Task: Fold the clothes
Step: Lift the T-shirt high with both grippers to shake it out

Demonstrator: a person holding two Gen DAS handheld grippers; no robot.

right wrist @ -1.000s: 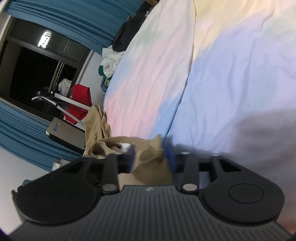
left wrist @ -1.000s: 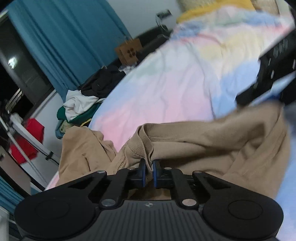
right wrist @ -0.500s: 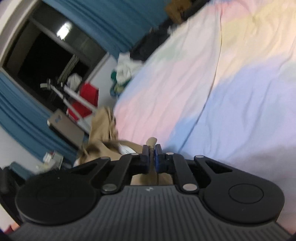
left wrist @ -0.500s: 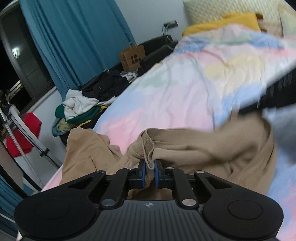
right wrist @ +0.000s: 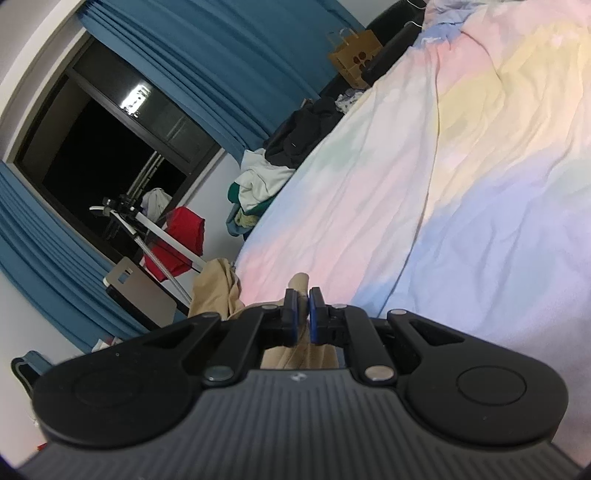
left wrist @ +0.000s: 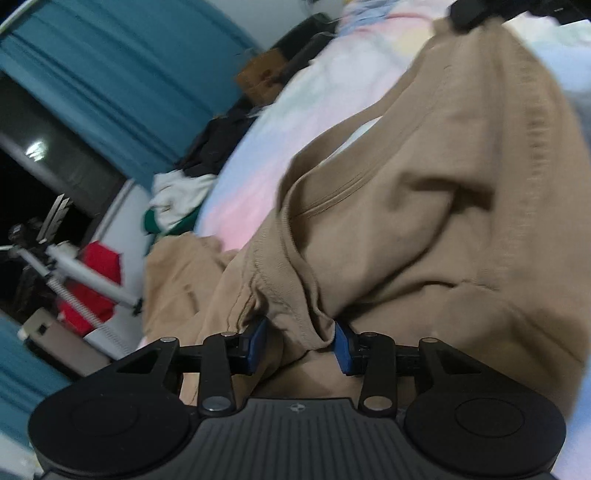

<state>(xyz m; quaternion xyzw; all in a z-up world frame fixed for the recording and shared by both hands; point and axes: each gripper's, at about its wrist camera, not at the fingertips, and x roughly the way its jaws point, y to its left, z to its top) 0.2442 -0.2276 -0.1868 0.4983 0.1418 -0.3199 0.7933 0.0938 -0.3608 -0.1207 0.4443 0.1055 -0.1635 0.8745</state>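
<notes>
A tan sweatshirt (left wrist: 424,192) fills the left wrist view, lifted and stretched above the pastel bed sheet (left wrist: 258,177). My left gripper (left wrist: 299,341) has its jaws apart, with a bunched fold of the tan fabric between them. My right gripper (right wrist: 302,317) is shut on a thin edge of the same tan sweatshirt (right wrist: 218,291), which hangs down to the left over the bed's edge. The right gripper also shows at the top right of the left wrist view (left wrist: 480,11), holding the garment's far end.
The bed sheet (right wrist: 461,166) spreads to the right. A pile of clothes (right wrist: 266,181) lies beside the bed. A paper bag (right wrist: 354,59), blue curtains (right wrist: 221,55), a dark window and a drying rack with a red garment (right wrist: 177,240) stand behind.
My left gripper's jaws have opened from a tight pinch, fabric still between them. The right gripper closed on the sweatshirt edge and lifted it, so the garment now hangs stretched between both.
</notes>
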